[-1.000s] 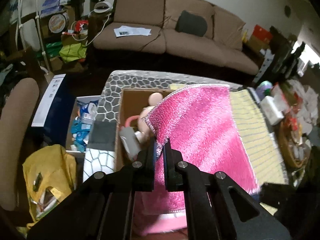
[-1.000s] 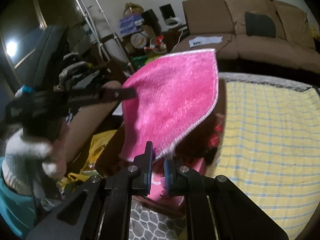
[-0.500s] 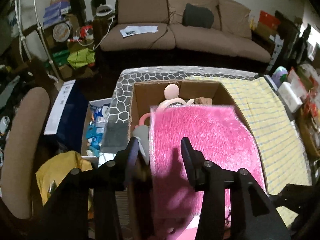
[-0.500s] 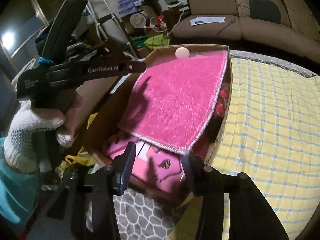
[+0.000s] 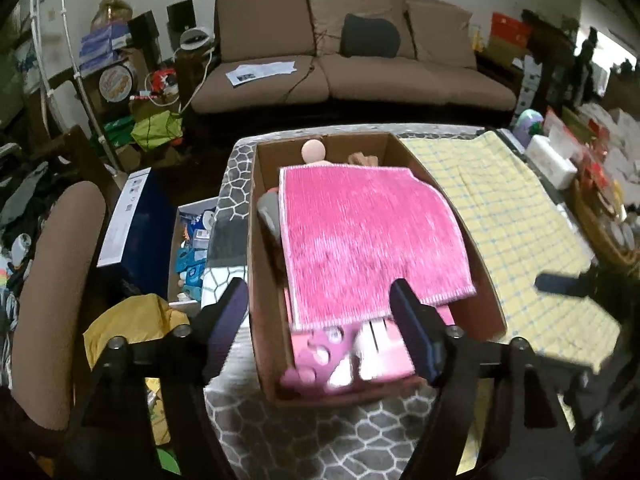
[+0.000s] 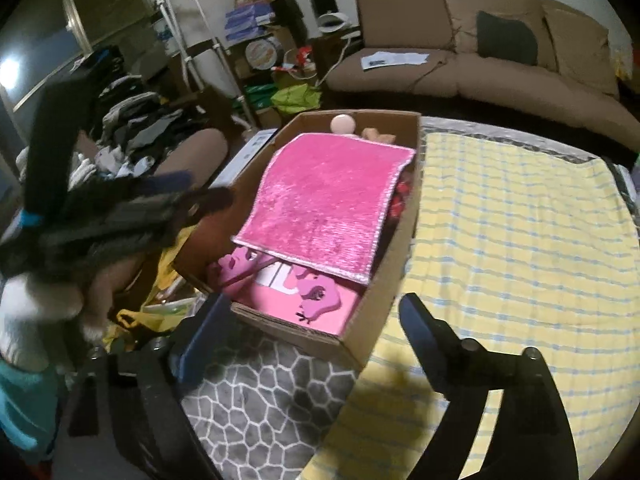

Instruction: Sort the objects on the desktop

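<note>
A pink fluffy cloth (image 5: 368, 236) lies spread flat on top of the things in an open cardboard box (image 5: 262, 280); it also shows in the right wrist view (image 6: 328, 200), in the box (image 6: 384, 292). Under it lie a pink box with a bird print (image 6: 312, 300), a grey item (image 5: 269, 210) and a doll's pale head (image 5: 314, 151). My left gripper (image 5: 320, 320) is open and empty above the box's near end. My right gripper (image 6: 308, 320) is open and empty above the box's near corner. The left gripper shows blurred at the left of the right wrist view (image 6: 132, 204).
The box stands on a grey hexagon-pattern cover (image 6: 260, 400), beside a yellow checked cloth (image 6: 520, 240). A brown sofa (image 5: 352, 60) is behind. A chair (image 5: 52, 280), a yellow bag (image 5: 128, 332) and a bin of clutter (image 5: 192, 240) stand left; more clutter (image 5: 580, 160) lies right.
Both grippers held the pink cloth up by its edge, then opened and let it drop flat into the box. Both have drawn back and opened wider.
</note>
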